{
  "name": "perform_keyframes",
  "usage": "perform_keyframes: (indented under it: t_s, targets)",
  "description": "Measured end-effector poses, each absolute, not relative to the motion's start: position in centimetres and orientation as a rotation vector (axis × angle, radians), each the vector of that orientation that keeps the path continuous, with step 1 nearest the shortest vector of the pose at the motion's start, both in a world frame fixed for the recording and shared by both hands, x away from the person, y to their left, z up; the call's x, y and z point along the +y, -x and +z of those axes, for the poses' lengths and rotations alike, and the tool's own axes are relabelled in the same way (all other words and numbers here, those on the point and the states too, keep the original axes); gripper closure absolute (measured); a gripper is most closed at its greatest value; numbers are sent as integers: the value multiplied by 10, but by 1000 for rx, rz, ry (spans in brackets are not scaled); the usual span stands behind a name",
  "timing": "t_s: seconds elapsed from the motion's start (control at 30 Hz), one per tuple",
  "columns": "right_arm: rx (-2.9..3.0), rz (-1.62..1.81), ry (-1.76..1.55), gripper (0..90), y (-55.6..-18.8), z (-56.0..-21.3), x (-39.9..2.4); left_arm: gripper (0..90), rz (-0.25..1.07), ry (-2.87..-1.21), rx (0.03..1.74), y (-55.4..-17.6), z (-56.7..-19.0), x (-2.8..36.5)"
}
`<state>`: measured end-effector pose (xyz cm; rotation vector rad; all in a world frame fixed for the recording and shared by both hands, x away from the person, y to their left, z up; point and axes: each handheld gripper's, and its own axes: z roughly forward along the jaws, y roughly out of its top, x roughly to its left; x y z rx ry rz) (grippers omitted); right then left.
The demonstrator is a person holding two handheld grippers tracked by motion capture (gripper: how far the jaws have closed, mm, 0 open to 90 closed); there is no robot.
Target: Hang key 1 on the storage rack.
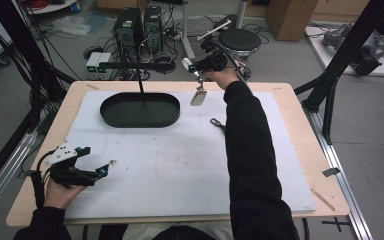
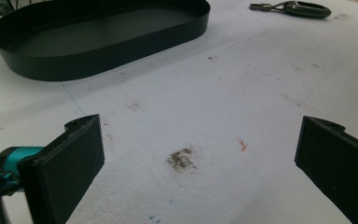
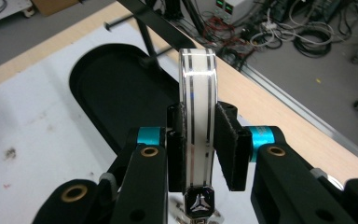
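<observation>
Counts: 1 black oval metal tray (image 1: 140, 111) with a T-shaped black stand rising from it. 2 keyring-type items: 1 silver strap-like key fob with dark stripes (image 3: 196, 126), 1 dark green carabiner clip (image 2: 303, 9) on the white foam mat (image 1: 170, 165). 2 handheld black two-jaw grippers: left gripper (image 1: 102, 170), right gripper (image 1: 192, 64).

The left gripper (image 2: 193, 168) is seen with its two black jaws held wide apart above the stained white mat (image 2: 242, 93), nothing between them. A black oval tray (image 2: 102, 58) is seen beyond on the left, and a carabiner (image 2: 291, 8) is seen lying at the top right.
</observation>
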<state>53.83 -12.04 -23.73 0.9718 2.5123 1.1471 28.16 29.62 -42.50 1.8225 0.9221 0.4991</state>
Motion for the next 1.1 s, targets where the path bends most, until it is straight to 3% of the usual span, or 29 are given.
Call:
perform_keyframes:
  t_s: [0.63,1.1]
  targets:
    - [2576,1204,-794,753,-542,-227,-37,17,486,-1816,908,-282,-426,296]
    - [2542,1261,-744,752,-556,-219,-11,17,482,-1825,899,-283,-426,296]
